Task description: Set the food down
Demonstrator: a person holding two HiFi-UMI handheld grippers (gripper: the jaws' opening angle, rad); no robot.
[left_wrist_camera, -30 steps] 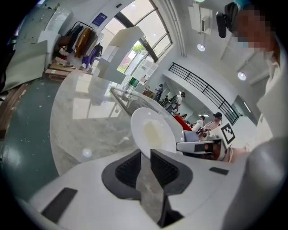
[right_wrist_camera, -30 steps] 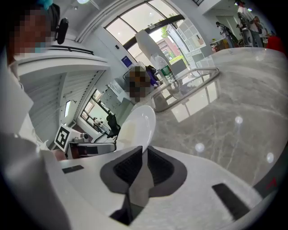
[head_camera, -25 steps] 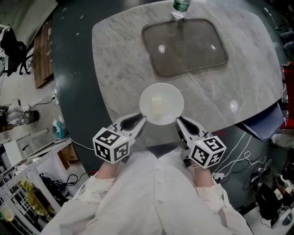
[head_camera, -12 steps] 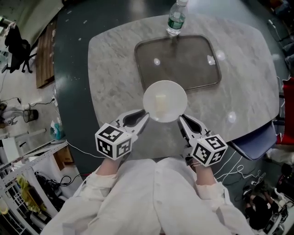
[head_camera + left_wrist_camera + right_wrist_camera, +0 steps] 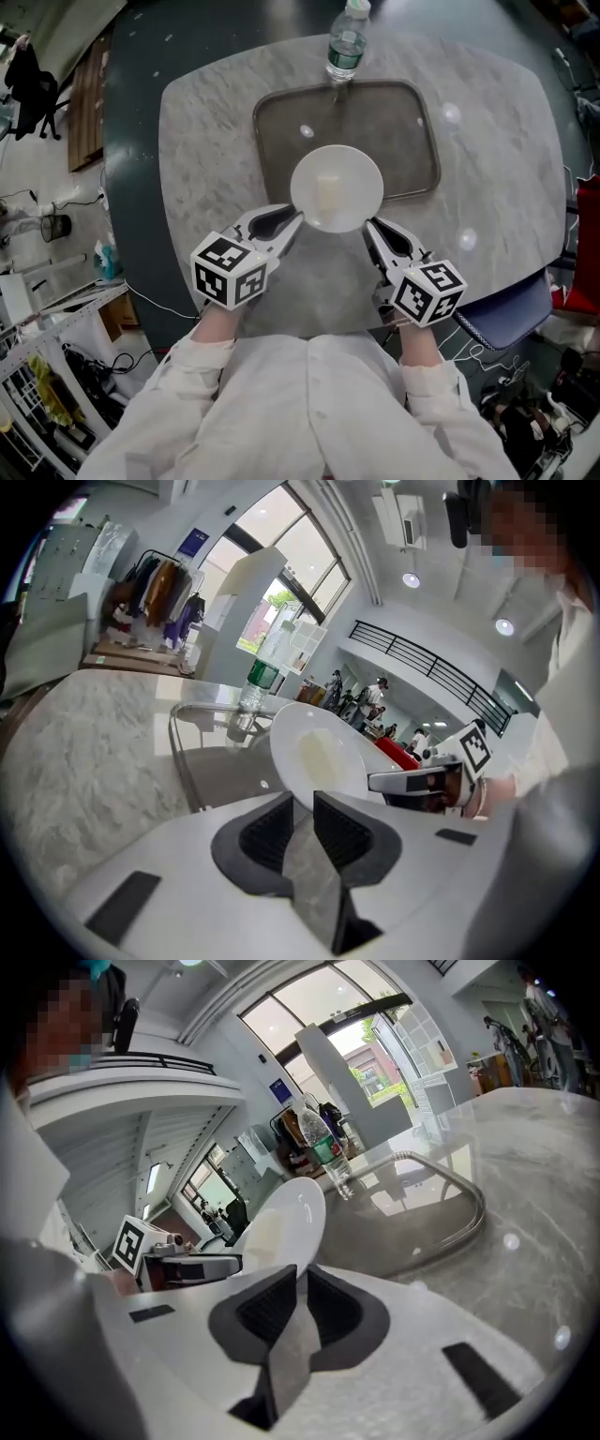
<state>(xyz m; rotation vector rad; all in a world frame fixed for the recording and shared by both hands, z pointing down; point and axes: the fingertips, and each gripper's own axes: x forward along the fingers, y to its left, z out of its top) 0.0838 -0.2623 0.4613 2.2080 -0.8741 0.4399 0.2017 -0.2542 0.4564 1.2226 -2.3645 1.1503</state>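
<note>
- A person in white sleeves stands at a grey marble table [image 5: 202, 122] with a two-jaw gripper in each hand.
- A round white plate [image 5: 336, 187] hangs between the two grippers, with a pale, yellowish piece of food [image 5: 327, 194] lying at its centre.
- The left gripper [image 5: 292, 218] has its jaws nearly together, clamped on the plate's left rim.
- The right gripper [image 5: 367, 226] has its jaws just as narrow, pinching the plate's right rim.
- Both grippers reach the plate from the near side and angle inward, so the plate sits just beyond their tips.
- From above, the plate overlaps the near edge of a dark rectangular tray [image 5: 398, 117] on the table.
- A clear water bottle [image 5: 345, 44] with a green label stands at the tray's far edge, well apart from the plate.
</note>
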